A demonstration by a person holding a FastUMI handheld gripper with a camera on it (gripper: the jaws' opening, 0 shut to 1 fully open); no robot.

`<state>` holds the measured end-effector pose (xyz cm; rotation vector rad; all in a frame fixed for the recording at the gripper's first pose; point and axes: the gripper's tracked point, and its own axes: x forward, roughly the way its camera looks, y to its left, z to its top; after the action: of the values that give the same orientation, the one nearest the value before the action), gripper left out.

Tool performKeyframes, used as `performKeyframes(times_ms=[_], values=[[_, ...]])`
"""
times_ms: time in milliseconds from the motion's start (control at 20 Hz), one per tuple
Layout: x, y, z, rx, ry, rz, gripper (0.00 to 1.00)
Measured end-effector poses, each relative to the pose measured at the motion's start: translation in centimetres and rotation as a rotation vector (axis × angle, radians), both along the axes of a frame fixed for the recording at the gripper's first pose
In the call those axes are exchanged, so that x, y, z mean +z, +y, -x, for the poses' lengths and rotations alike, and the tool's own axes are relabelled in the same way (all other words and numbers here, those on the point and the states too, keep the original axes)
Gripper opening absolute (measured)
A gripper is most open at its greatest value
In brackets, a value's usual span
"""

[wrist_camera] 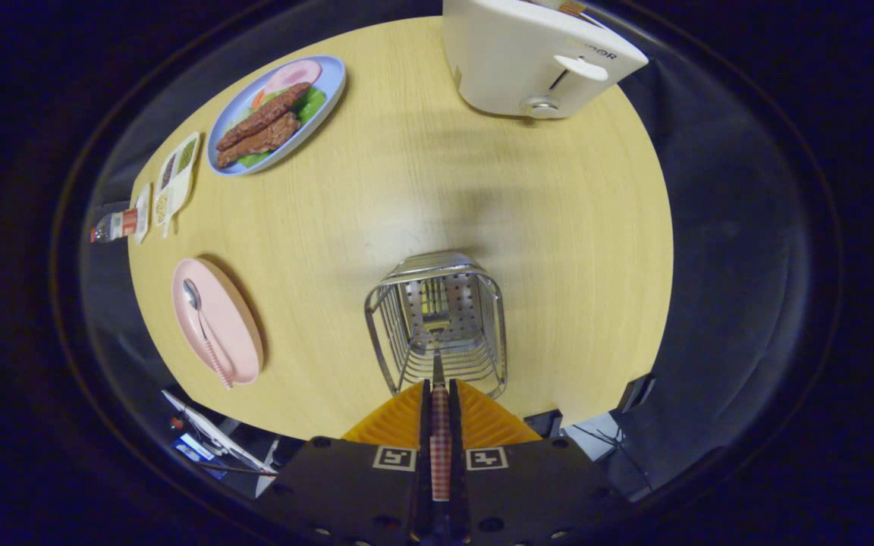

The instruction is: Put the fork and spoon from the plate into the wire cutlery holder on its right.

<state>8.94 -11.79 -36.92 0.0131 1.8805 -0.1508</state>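
The hand-held gripper [439, 394] has its fingers drawn narrow and clamped on the checked handle of the fork [440, 425], which runs straight forward between them. The fork's metal end reaches on ahead of the fingertips into the open mouth of the wire cutlery holder [437, 322], which stands on the counter [407, 197] just ahead of and below the fingers. The prongs seem to be already inside the basket, though their exact depth is hard to read.

The step in hand looks like the lowering of the fork into the holder. To do it well, the fork should stay centred over the opening, clear of the wire rim on either side, and go down along its own length until the head nears the perforated floor. Only then should the fingers part, so the fork slides in rather than tips over the edge. A release too high risks a clatter or a bounce against the wires.

The gripper points steeply down at the counter, nearly over the holder, with the fork in line with its fingers.

The spoon [203, 326] lies untouched on the pink plate [236, 334], well off to the left of the fingers and the holder. Far beyond, also to the left, sits a blue plate of food [331, 83]; beyond and to the right stands a white toaster [513, 61].
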Motion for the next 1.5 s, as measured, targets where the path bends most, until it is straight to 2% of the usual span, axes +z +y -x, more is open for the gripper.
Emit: performKeyframes(times_ms=[150, 450, 750, 800, 1150, 1200, 1350, 1500], values=[[0.3, 0.2, 0.1, 0.004, -0.036, -0.013, 0.14], [2.0, 1.3, 0.1, 0.044, -0.160, -0.022, 0.14], [5.1, 3.5, -1.2, 0.069, -0.401, 0.044, 0.42], [5.5, 4.4, -1.1, 0.076, -0.439, 0.035, 0.52], [7.3, 12.9, -0.5, 0.179, -0.672, -0.002, 0.90], [7.6, 14.4, -0.6, 0.198, -0.710, -0.006, 0.99], [7.2, 19.5, 0.0, 0.248, -0.808, -0.073, 0.99], [5.3, 24.6, 1.7, 0.279, -0.812, -0.153, 0.99]])
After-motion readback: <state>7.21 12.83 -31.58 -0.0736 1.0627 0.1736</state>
